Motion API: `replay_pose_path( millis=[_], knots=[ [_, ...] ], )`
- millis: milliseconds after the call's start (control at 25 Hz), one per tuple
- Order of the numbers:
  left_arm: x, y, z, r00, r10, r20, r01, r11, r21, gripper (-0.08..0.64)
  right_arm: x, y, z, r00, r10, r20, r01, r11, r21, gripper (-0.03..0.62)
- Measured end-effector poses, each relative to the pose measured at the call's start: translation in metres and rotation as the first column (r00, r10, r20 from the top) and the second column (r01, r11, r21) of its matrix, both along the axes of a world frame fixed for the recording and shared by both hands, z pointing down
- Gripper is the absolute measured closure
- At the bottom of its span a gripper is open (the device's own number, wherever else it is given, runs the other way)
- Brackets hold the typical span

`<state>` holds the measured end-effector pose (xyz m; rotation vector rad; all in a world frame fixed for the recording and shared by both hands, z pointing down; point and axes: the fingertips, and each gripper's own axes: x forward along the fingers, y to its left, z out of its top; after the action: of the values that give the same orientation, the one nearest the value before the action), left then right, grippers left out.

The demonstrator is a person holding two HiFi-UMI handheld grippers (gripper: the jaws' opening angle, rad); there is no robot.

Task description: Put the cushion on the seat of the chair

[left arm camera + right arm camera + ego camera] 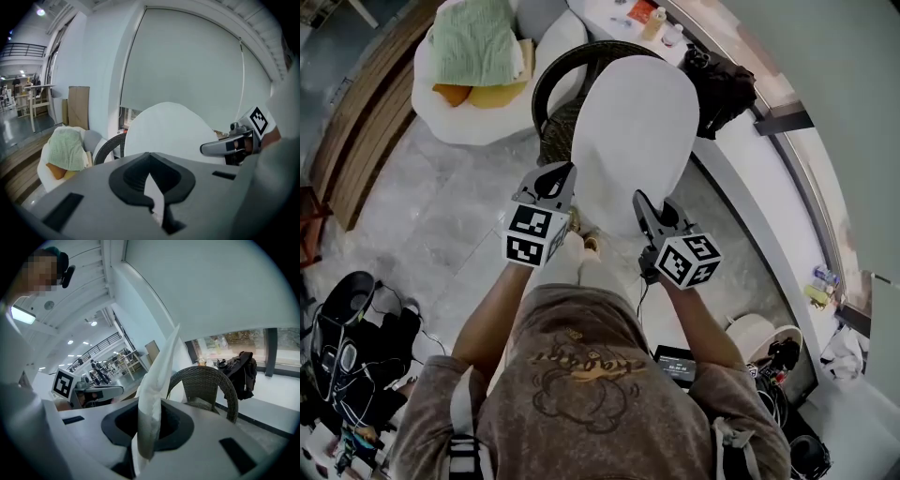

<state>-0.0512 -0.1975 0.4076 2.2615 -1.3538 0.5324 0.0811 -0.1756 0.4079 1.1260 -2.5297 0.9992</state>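
A large white oval cushion hangs upright in front of me, held by its lower edge between both grippers. My left gripper is shut on its left edge and my right gripper is shut on its right edge. Behind and below the cushion stands the dark wicker chair, its seat mostly hidden. In the left gripper view the cushion fills the middle, pinched in my left gripper. In the right gripper view the cushion edge rises from my right gripper, with the chair just beyond.
A white armchair with a green cloth and yellow cushions stands left of the wicker chair. A black bag lies on the white window ledge to the right. Cables and gear crowd the floor at my left.
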Motion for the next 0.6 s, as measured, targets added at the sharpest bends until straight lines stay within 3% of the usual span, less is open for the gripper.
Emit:
replay_pose_path(
  millis=[600],
  knots=[
    [-0.016,-0.041,0.077,1.000,0.007,0.003,-0.006,0.997,-0.071,0.555,-0.007,-0.047,0.072,0.999,0.039,0.004,-0.039,0.998,-0.051,0.532]
  ],
)
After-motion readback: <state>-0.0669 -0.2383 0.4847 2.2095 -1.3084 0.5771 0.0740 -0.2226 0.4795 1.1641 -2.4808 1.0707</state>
